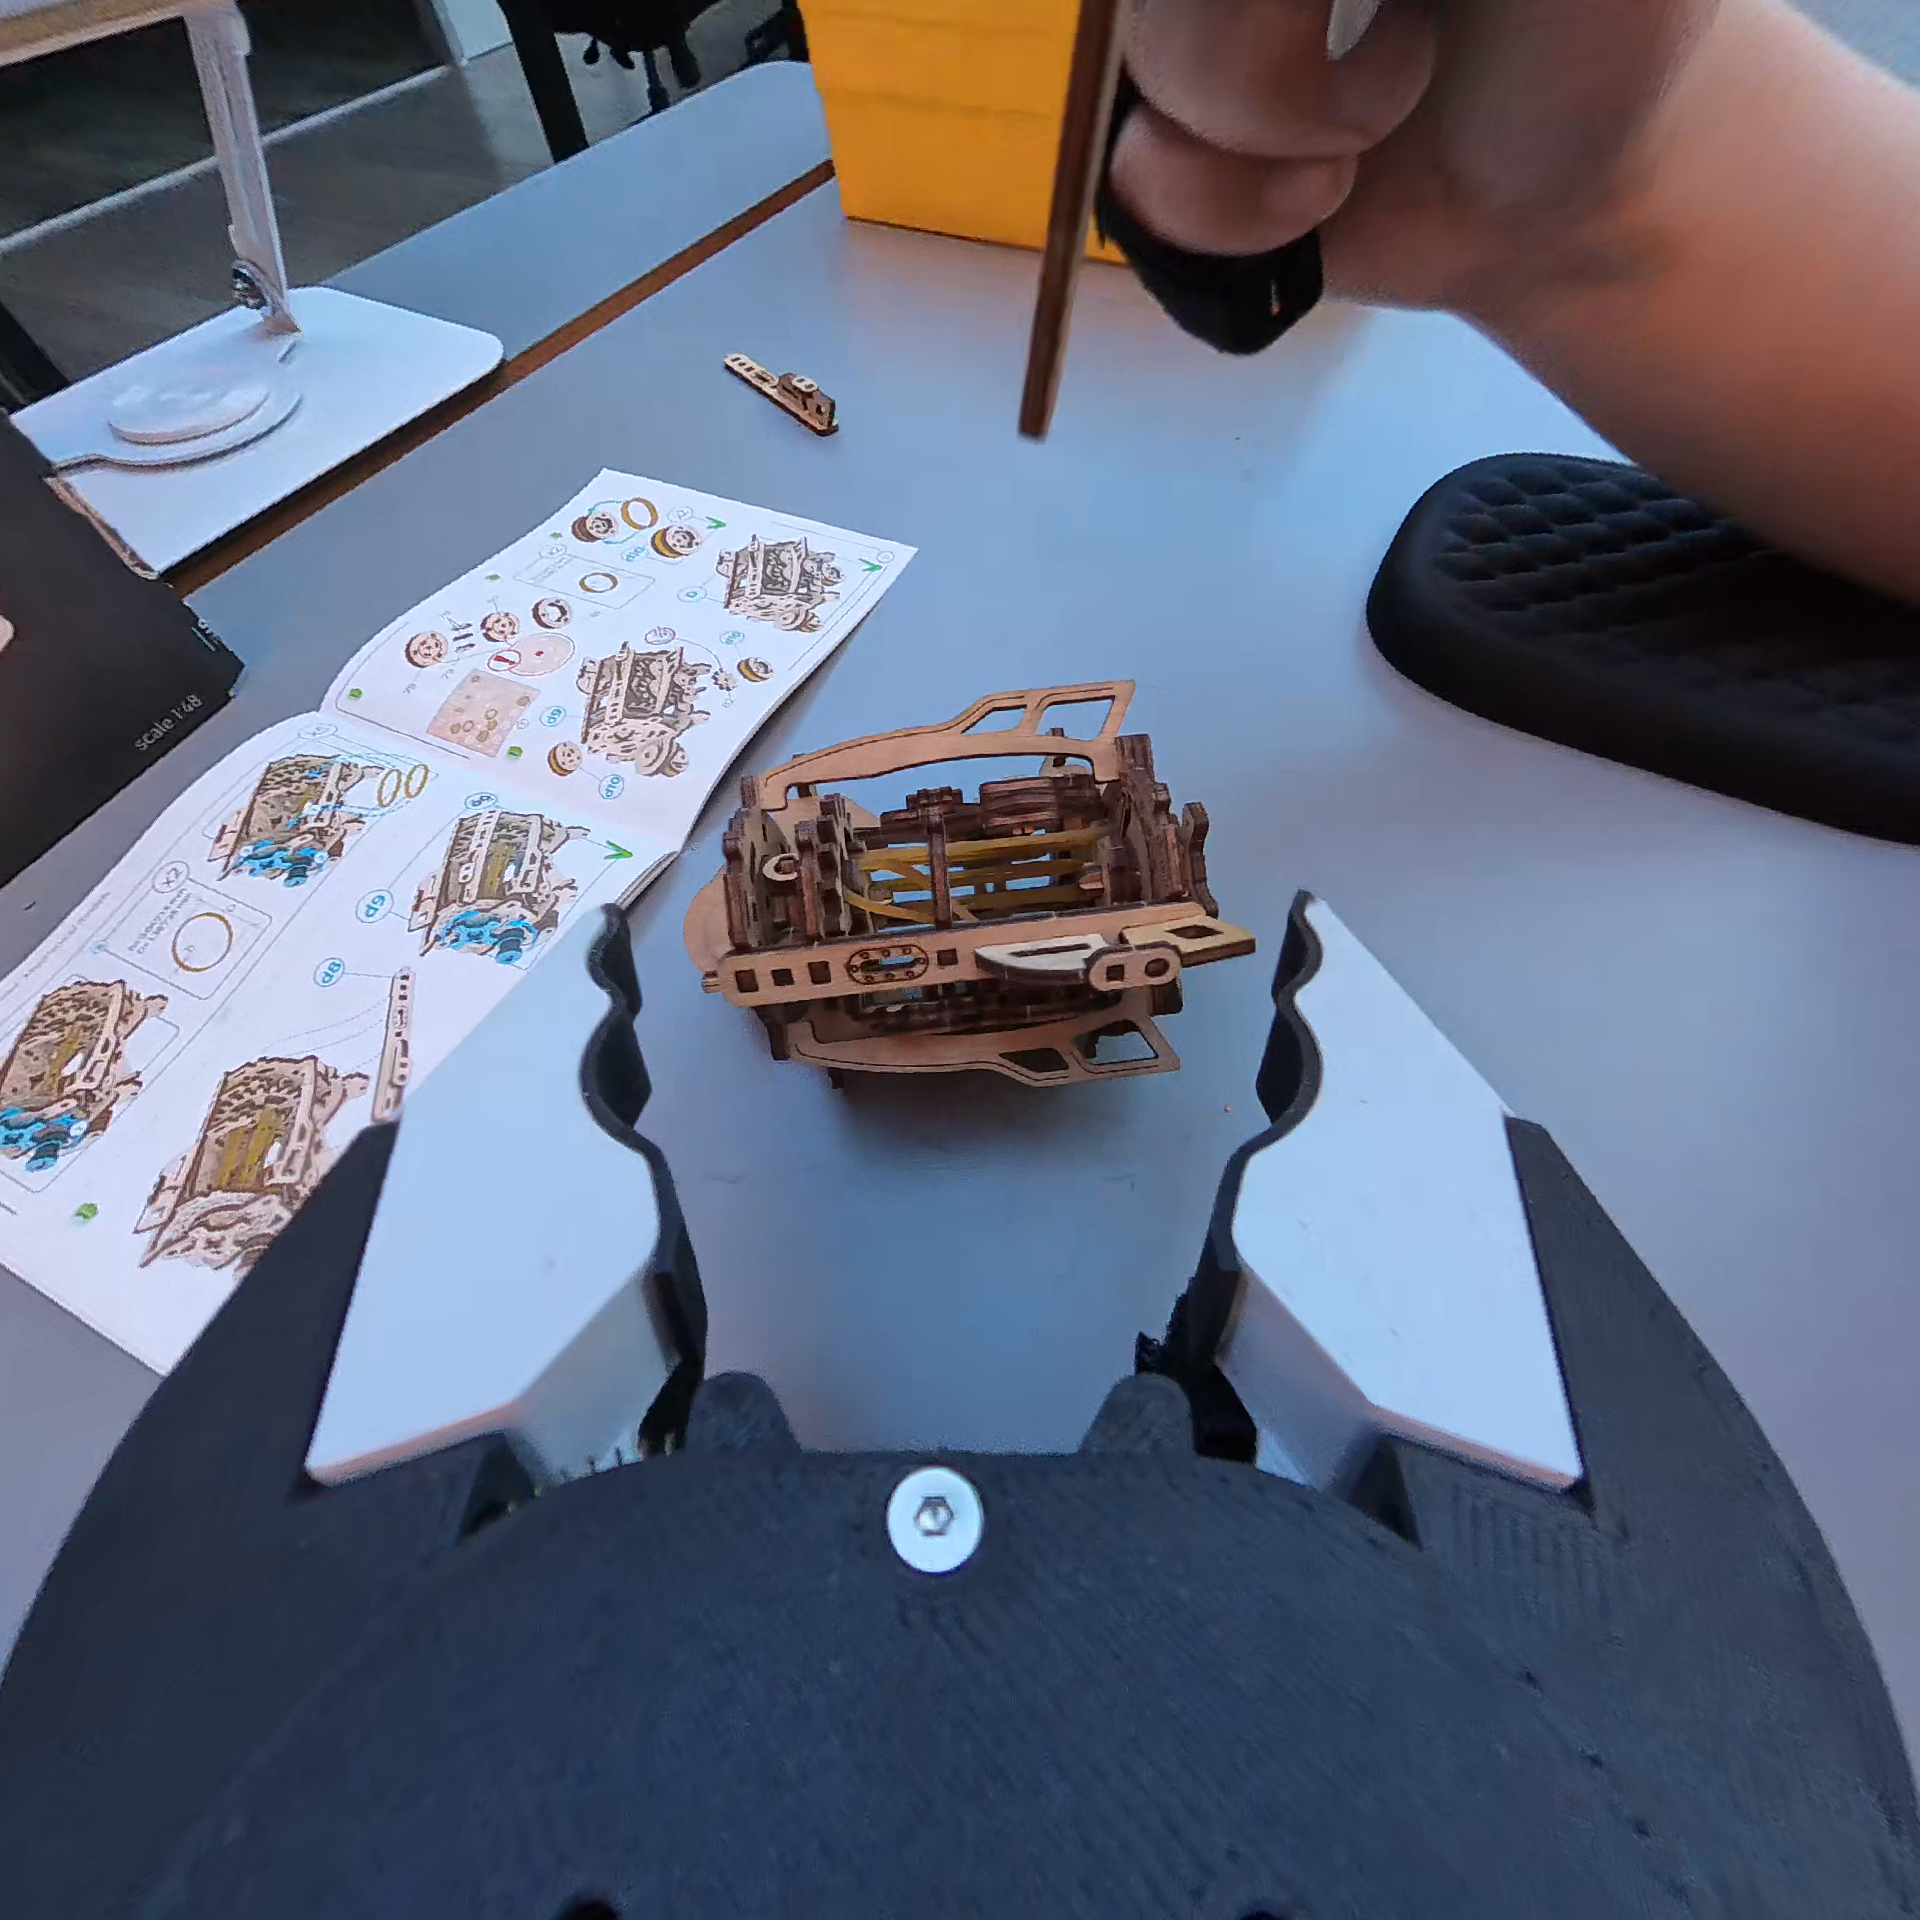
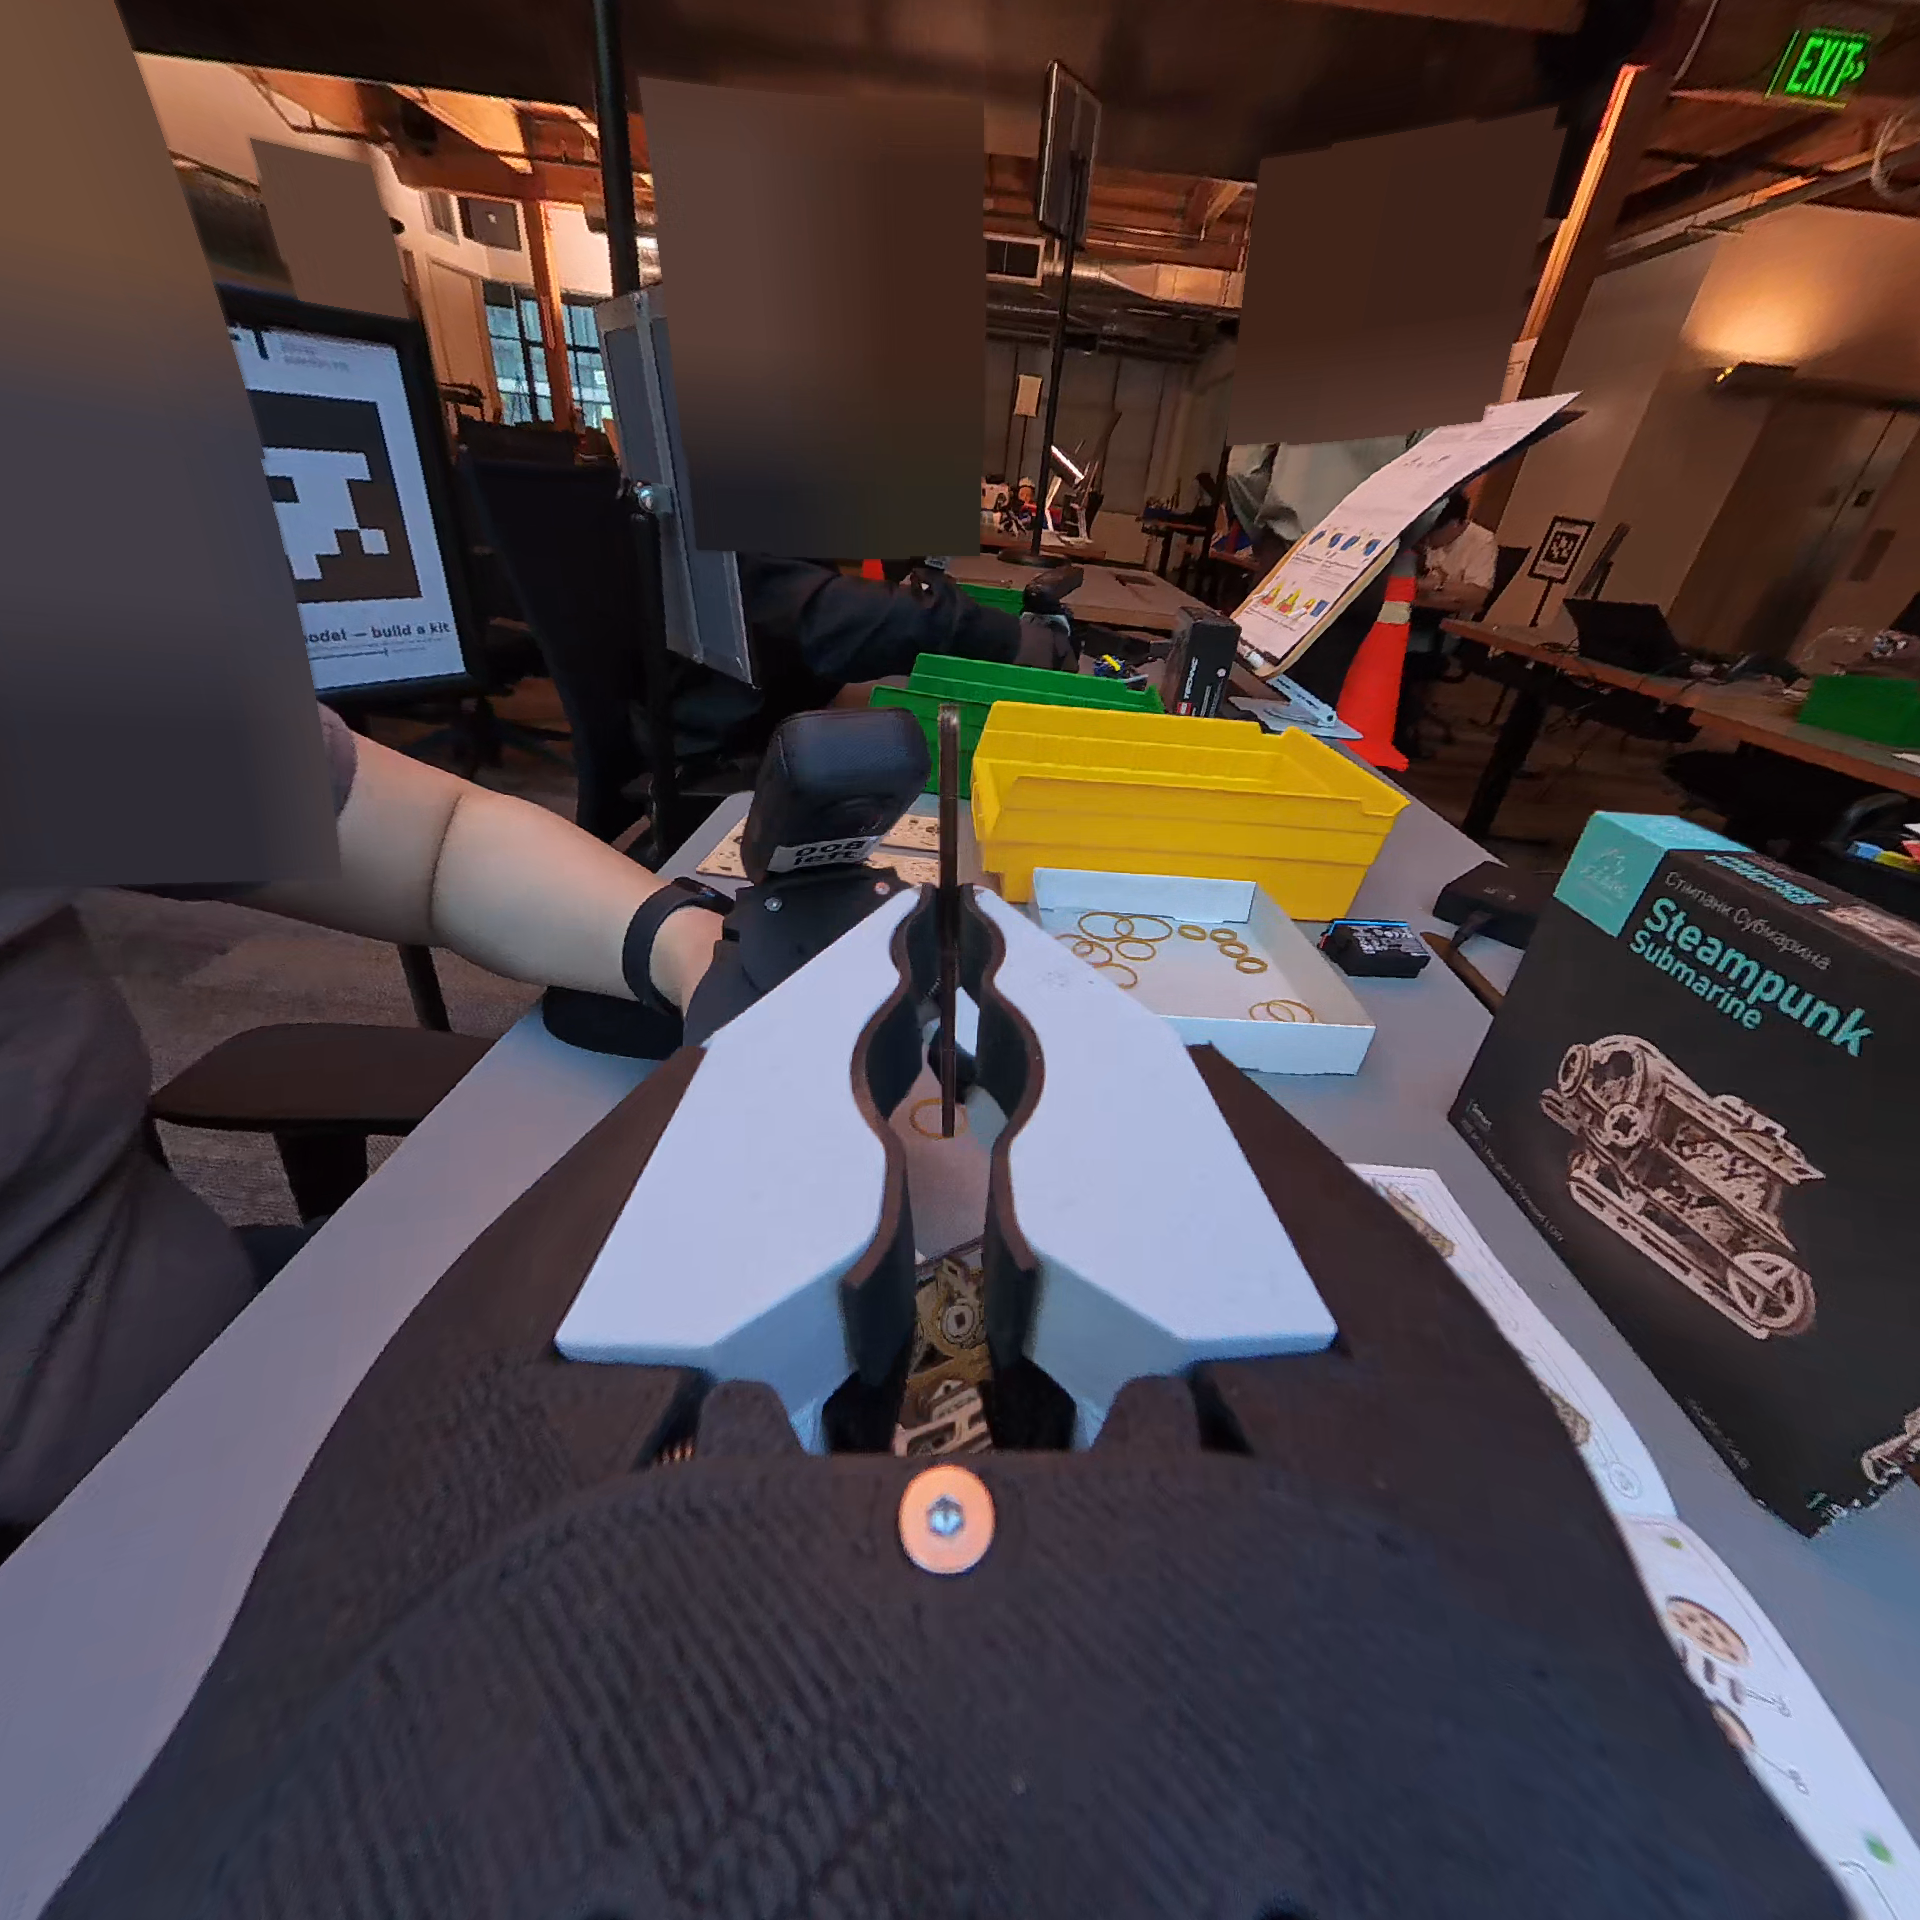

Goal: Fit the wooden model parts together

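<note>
The partly built wooden model [image 1: 966, 894], with yellow rubber bands inside, lies on the grey table [image 1: 1351, 1039]. My left gripper [image 1: 958, 912] is open, its fingertips on either side of the model's near end, not touching it. My right gripper [image 2: 948, 902] is shut on a thin wooden sheet [image 2: 948, 810], held upright and edge-on; cut parts of it show low between the fingers. In the left wrist view this sheet [image 1: 1060, 239] hangs above the table beside a hand [image 1: 1507, 187]. The left gripper also shows in the right wrist view [image 2: 821, 862].
An open instruction booklet [image 1: 447, 831] lies left of the model. A small wooden part [image 1: 781, 393] lies farther back. A yellow bin [image 2: 1174, 810], a white tray of rubber bands [image 2: 1195, 966], the kit box [image 2: 1704, 1122] and a black wrist rest [image 1: 1642, 623] stand around. The gap from one gripper's tips to the other's is roughly 15 cm.
</note>
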`<state>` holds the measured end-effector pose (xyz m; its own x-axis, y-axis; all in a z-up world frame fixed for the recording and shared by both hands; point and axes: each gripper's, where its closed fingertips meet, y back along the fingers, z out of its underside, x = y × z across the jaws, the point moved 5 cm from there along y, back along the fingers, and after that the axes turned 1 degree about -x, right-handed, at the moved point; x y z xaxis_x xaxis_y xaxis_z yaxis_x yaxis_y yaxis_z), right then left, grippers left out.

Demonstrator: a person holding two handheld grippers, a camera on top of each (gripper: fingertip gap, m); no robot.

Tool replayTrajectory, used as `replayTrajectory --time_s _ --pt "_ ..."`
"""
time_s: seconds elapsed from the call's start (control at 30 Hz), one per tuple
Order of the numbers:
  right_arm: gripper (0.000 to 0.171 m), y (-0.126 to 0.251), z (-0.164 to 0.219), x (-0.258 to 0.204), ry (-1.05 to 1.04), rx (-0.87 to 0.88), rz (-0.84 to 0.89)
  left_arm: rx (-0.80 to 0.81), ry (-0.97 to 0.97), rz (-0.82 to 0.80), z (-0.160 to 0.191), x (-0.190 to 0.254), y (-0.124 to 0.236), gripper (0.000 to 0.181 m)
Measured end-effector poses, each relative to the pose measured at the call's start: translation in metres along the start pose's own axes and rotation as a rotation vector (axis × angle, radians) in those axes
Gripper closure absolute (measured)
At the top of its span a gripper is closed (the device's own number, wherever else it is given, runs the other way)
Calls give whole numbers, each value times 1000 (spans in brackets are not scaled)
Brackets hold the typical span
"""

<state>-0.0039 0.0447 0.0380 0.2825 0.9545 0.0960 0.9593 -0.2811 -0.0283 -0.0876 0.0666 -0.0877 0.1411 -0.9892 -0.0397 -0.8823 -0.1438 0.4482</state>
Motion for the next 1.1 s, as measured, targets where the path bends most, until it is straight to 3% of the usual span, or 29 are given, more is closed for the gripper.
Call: replayTrajectory --time_s 0.1,0.23,0.33,0.47,0.7,1.1 --pt "171 -8 17 6 -3 -44 18 21 8 17 -1 -1 3 62" --pt "171 -14 36 14 -47 -1 46 -4 52 -30 -4 1 -7 44" --pt "170 -19 49 14 -41 -37 29 -17 -3 -87 -5 1 -13 53" --pt "171 -16 53 13 0 -63 28 -29 -18 -24 1 2 -16 71" --pt "171 -21 58 14 45 -66 35 3 -112 120 6 2 -8 73" --pt "171 -28 65 3 124 -149 9 40 -139 161 5 0 -9 74"
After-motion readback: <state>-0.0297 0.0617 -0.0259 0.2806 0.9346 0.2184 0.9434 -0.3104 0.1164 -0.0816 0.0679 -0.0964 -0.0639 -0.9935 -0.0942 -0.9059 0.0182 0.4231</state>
